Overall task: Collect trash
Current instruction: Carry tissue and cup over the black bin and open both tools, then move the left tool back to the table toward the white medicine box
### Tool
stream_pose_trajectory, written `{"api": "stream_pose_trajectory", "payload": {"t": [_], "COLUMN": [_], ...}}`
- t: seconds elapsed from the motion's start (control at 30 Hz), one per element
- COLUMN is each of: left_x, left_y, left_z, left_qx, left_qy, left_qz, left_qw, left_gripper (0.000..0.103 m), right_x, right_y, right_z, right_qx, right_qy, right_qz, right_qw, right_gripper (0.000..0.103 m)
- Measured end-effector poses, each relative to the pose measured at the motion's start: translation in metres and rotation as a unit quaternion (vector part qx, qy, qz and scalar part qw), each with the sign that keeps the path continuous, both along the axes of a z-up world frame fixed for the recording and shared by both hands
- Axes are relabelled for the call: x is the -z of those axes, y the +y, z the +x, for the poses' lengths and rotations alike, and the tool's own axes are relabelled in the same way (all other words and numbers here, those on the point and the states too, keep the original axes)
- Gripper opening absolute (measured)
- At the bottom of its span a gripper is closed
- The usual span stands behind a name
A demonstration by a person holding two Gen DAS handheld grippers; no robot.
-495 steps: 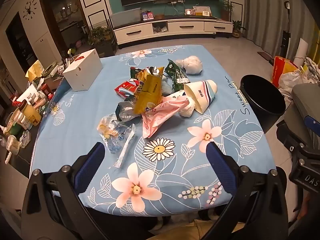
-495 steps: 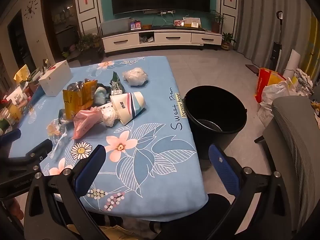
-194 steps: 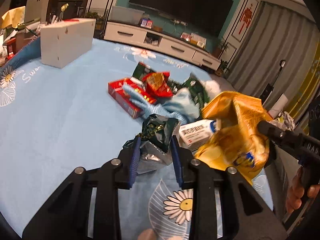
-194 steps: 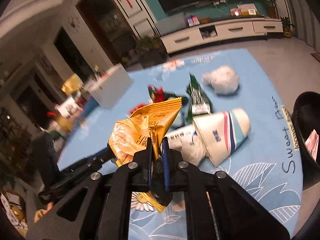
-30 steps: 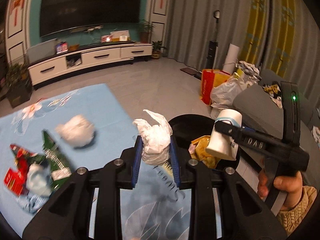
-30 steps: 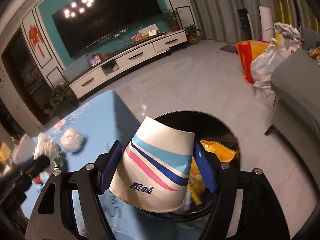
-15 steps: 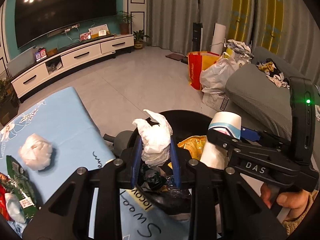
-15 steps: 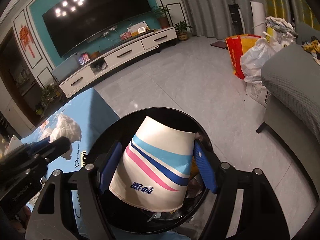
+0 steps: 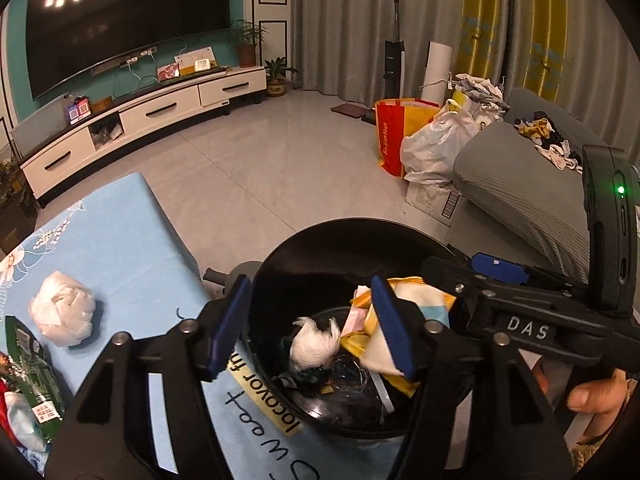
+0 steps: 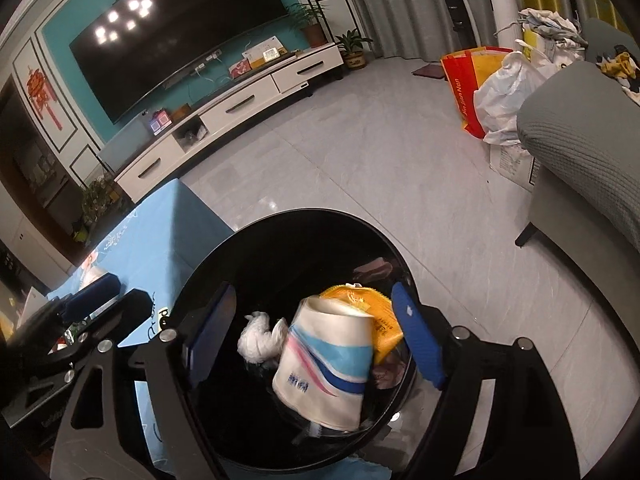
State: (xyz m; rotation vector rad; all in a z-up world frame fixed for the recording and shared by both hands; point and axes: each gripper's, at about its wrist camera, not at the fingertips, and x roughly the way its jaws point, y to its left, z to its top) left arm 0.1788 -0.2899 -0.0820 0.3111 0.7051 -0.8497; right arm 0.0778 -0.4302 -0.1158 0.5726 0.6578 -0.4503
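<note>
Both grippers hang over the black trash bin [image 9: 340, 236] beside the table. My left gripper [image 9: 310, 330] is open and empty. A white crumpled tissue [image 9: 314, 344] lies in the bin below it, also in the right wrist view [image 10: 258, 340]. My right gripper [image 10: 314, 338] is open. The striped paper cup [image 10: 326, 364] is in the bin between its fingers, free of them, next to a yellow snack bag [image 10: 370, 310]. The bin's rim also shows in the right wrist view [image 10: 320, 216].
The blue flowered table [image 9: 132, 248] still carries a white tissue ball [image 9: 62, 314] and a green wrapper [image 9: 30, 368] at the left. A grey sofa [image 9: 520, 184], an orange bag [image 9: 394, 132] and white bags [image 9: 436, 144] stand on the floor to the right.
Both grippers have opened over the bin. The crumpled tissue has dropped from the left gripper and the paper cup from the right gripper into the bin.
</note>
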Motion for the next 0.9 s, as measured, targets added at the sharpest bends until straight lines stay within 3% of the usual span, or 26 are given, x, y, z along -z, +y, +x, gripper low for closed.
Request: {"api": "stream_pose_trajectory", "payload": {"t": [0.2,0.4,0.9], "left_x": [-0.015,-0.033,-0.081], "left_y": [0.025,0.065,0.168], "left_z": [-0.008,-0.027,-0.077], "left_qx": [-0.022,-0.064,-0.167], "left_qy": [-0.009,-0.028,-0.086], "left_qz": [-0.005,-0.002,-0.012], "left_qw": [0.9997,0.9976,0.9821], "left_gripper": [0.086,0.096,0.100], "right_x": [-0.013,-0.034,-0.065], "right_y": [0.013,0.040,0.139], "right_z": [-0.010,-0.024,-0.034], "right_qx": [-0.007,-0.026,-0.122], "right_qy": [-0.011,-0.017,-0.008], "right_qz": [0.008,0.000,-0.044], "right_qw": [1.000,1.000,0.992], "right_gripper": [0.079,0.081,0.090]}}
